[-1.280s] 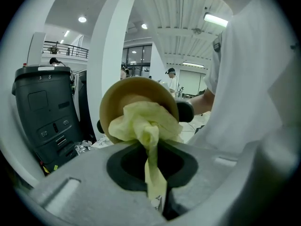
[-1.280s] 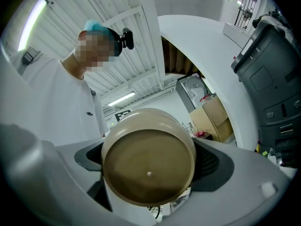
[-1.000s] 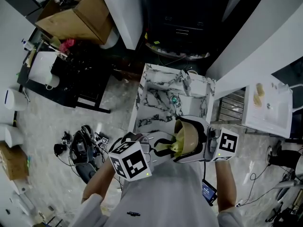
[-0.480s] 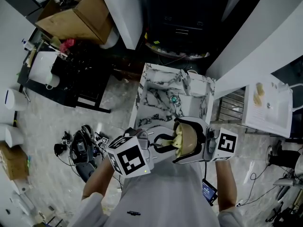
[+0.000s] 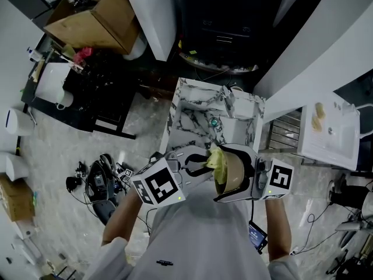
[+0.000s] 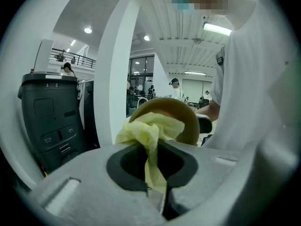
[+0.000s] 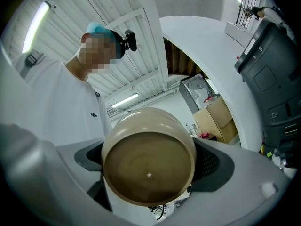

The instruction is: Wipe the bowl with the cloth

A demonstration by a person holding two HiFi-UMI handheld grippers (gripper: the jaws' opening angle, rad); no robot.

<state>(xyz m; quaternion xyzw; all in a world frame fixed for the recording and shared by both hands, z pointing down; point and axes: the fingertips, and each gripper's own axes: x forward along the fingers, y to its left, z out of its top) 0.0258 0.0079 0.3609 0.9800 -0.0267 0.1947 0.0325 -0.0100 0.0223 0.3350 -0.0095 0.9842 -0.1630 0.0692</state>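
A tan bowl (image 5: 234,169) is held on its side in front of the person's chest, with my right gripper (image 5: 247,177) shut on it. In the right gripper view the bowl's underside (image 7: 148,168) fills the space between the jaws. My left gripper (image 5: 195,167) is shut on a crumpled yellow cloth (image 5: 217,159). The cloth sits at the bowl's upper rim, at the bowl's open side. In the left gripper view the cloth (image 6: 149,134) hangs between the jaws, with the bowl (image 6: 181,117) just behind it.
Below stands a small marble-topped table (image 5: 192,121) with a few small items. A cardboard box (image 5: 96,19), a dark cart (image 5: 99,92) and cables (image 5: 102,179) lie on the floor to the left. A white sink unit (image 5: 329,130) is at the right.
My left gripper has moved up with the cloth, from inside the bowl's opening to its upper rim. The right gripper and bowl have stayed nearly still.
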